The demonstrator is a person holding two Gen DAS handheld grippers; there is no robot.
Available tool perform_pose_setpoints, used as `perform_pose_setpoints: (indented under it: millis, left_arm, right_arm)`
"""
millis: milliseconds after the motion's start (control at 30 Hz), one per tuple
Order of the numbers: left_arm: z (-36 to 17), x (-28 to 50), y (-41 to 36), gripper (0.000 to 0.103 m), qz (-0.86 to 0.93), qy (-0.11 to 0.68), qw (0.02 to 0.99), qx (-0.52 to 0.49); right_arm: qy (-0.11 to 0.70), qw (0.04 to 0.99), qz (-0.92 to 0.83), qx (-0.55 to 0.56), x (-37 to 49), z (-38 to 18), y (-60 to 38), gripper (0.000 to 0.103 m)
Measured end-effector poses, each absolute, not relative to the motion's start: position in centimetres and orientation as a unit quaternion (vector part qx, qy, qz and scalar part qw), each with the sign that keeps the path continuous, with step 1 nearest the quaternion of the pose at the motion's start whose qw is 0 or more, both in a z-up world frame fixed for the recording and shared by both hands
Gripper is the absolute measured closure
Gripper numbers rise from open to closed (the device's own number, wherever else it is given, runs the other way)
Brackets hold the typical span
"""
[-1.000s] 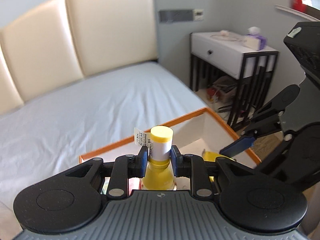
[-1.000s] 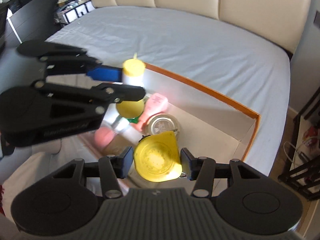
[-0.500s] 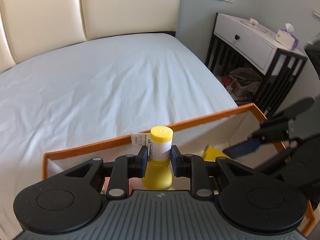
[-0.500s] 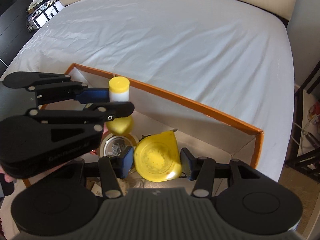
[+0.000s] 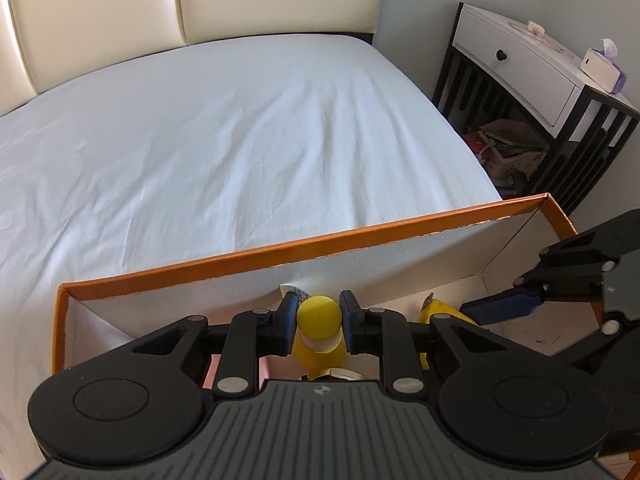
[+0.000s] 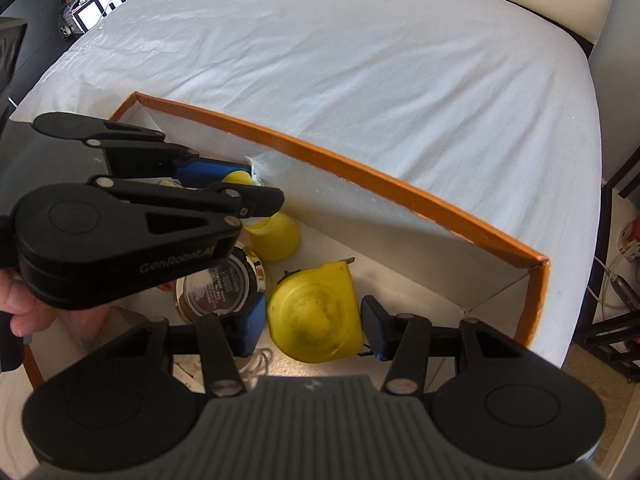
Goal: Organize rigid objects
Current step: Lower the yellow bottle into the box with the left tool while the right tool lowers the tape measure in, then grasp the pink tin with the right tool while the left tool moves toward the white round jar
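Observation:
My left gripper is shut on a yellow bottle with a yellow cap, upright and low inside the orange-rimmed box. The right wrist view shows this gripper and the bottle's yellow body close to the box's far wall. My right gripper is shut on a yellow tape measure, held inside the box near its floor. The tape measure's edge and the right gripper also show in the left wrist view.
A round tin with a silver lid lies in the box beside the tape measure. A pink object lies under my left gripper. The box sits on a bed with a pale blue sheet. A white nightstand stands at the right.
Both grippers have moved down into the box with their objects. The yellow bottle has sunk from above the rim to below it. The tape measure sits lower, near the box floor.

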State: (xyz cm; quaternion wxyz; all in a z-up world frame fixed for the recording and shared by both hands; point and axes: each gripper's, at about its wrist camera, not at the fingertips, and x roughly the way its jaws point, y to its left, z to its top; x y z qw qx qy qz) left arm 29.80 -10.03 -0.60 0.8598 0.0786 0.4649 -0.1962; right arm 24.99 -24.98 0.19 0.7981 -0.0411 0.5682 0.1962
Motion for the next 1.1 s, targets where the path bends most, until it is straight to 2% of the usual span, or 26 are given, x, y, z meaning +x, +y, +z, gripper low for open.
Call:
perform_pose_setpoints:
  millis: [300,667,1100]
  left_arm:
    - [1.9,28.5,-8.7,0.055,-0.197,0.429,0.879,0.068]
    - [2.1,26.8,-7.1,0.054,-0.191,0.427,0.879,0.096]
    - [3.5,23.3,-5.6,0.054,-0.213,0.422,0.870,0.138]
  right_arm:
    - [0.571,0.801,0.173,-0.056,25.8,-0.7,-24.5,0.052]
    - [0.569,0.803,0.153,-0.092,26.5,-2.5,-22.5,0.051]
    - [0.544,0.824,0.144,-0.070,25.6,-1.4,-23.2,0.050]
